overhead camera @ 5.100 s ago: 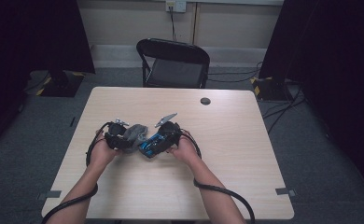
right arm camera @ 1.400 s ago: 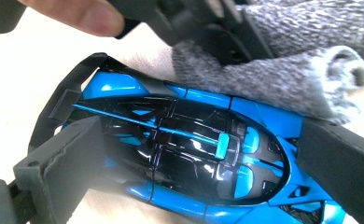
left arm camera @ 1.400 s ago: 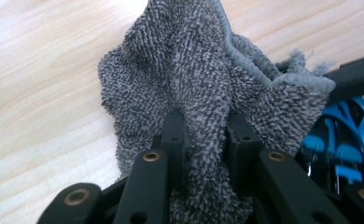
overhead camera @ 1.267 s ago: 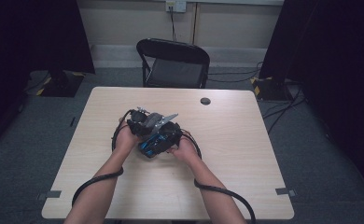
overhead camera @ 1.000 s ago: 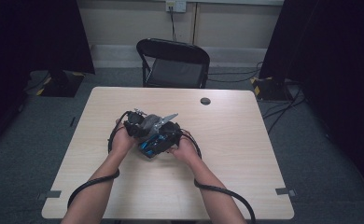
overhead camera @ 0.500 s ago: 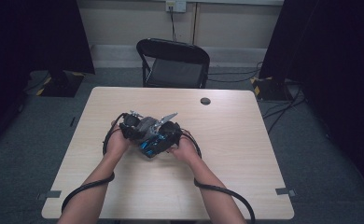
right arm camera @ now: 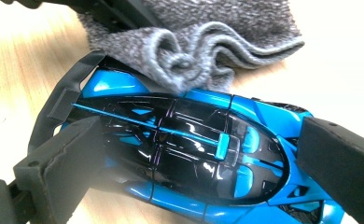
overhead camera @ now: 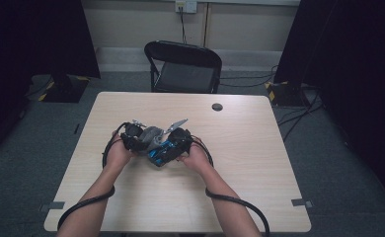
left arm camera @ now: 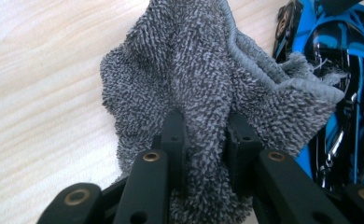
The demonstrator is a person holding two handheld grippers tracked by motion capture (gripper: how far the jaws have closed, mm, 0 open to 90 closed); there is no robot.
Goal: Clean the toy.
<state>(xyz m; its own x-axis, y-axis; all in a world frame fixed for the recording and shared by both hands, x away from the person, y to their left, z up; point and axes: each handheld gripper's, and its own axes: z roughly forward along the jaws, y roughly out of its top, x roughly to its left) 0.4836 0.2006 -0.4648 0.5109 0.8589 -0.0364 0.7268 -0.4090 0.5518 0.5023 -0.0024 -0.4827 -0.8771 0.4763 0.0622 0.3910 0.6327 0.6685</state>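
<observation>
Centrally in the high view stands the wooden table (overhead camera: pixel 259 163), with a black folding chair (overhead camera: pixel 185 66) behind its far edge at the upper middle of the frame. A small dark disc (overhead camera: pixel 217 106) lies on the tabletop near that far edge. Lower, just left of the frame's middle, the two hands meet. The right gripper (overhead camera: pixel 173 143) clasps a blue and black toy car (right arm camera: pixel 185 154): in the right gripper view its jaws press the car at both ends, lower left and right. The left gripper (overhead camera: pixel 140 139) is clenched on a grey cloth (left arm camera: pixel 203 88), bunched between its jaws at the bottom middle of the left gripper view. The cloth's folded edge touches the car's side.
</observation>
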